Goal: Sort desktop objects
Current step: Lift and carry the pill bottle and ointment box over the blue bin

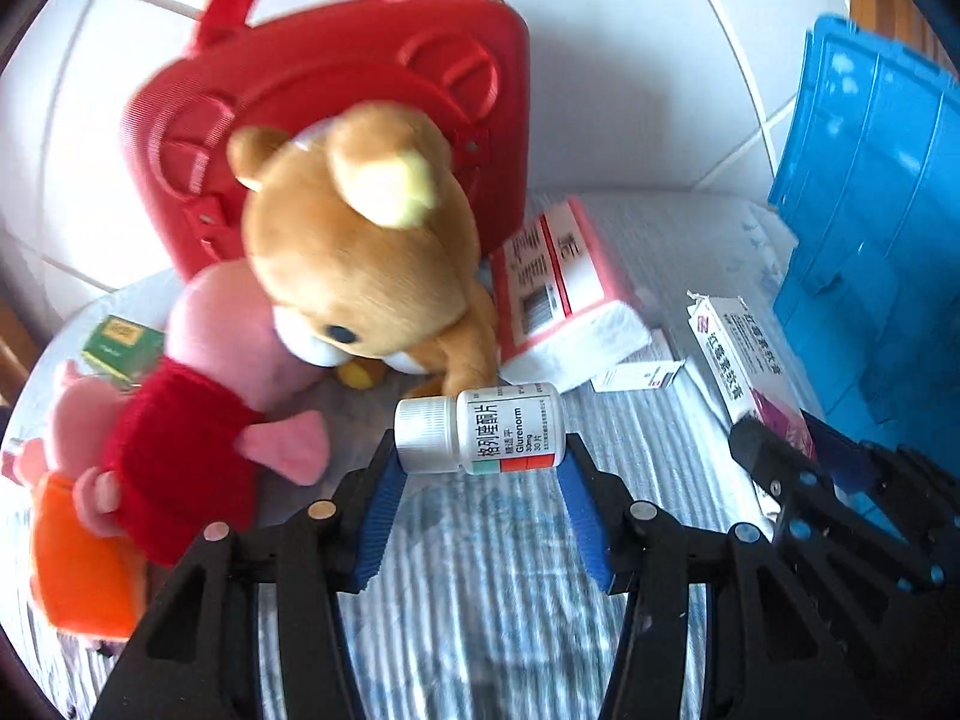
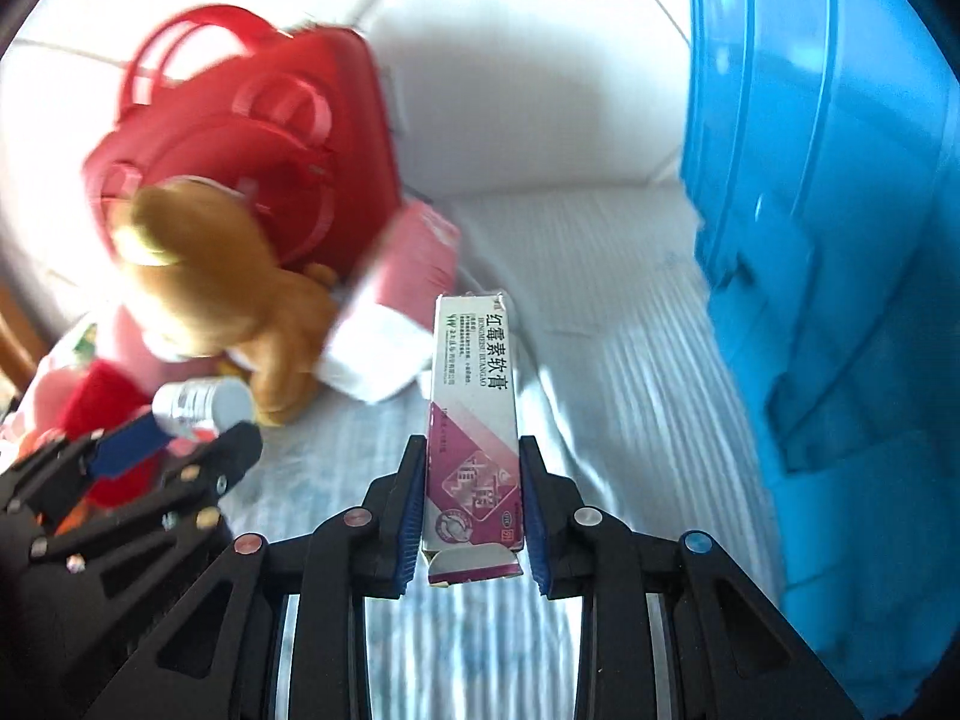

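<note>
On the right side of the striped cloth stands the big blue bin (image 2: 840, 240); at the back leans the red case (image 1: 336, 120), with a brown teddy bear (image 1: 366, 252) and pink pig toys (image 1: 198, 420) in front; the right gripper (image 2: 473, 480) squeezes the long ointment box (image 2: 471, 420); the left gripper (image 1: 480, 462) pinches the small white pill bottle (image 1: 480, 432) end to end; carry both gently, keep the bottle level, and steer clear of the toys and the pink tissue pack (image 1: 558, 276).

A striped cloth (image 1: 480, 540) lies below white wall tiles (image 1: 630, 90).
</note>
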A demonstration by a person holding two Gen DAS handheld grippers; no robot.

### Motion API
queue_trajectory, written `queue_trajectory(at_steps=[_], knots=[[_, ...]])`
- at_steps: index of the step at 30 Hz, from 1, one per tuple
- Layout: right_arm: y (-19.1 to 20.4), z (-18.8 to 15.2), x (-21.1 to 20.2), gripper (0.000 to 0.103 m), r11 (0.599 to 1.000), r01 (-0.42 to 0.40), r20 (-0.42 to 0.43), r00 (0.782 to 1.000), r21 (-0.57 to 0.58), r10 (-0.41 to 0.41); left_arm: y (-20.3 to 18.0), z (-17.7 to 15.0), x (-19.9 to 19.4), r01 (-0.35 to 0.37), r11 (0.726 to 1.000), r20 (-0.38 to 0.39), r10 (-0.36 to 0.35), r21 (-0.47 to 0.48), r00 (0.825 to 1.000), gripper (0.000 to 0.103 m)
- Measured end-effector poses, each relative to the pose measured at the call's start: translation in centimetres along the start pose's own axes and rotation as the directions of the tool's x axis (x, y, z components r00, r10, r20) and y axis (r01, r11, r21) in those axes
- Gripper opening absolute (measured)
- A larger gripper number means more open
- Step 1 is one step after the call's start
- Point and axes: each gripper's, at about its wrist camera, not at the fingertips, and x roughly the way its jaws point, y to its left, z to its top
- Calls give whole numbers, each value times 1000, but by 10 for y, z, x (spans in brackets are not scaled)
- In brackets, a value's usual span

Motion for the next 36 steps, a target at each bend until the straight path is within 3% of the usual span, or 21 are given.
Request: queue_trajectory(at_steps=[10,15,21,29,36], knots=[[34,7,-108,28,994,-41,158,986,-97,56,41,-9,-143,-49,997,138,56,-57,989,50],[55,1,-182,28,988,-40,269,960,-148,79,43,-18,-206,-64,995,221,78,-71,972,50],[56,-16,-276,28,985,2,379,923,-172,64,29,-33,-272,-34,998,306,47,-49,951,50],[0,-39,-361,28,995,83,465,884,-62,-45,-29,-42,-325,40,998,364,-57,54,930,50],[-80,-61,-392,28,978,190,473,857,81,-205,-110,-52,-351,111,979,374,-169,171,912,50]])
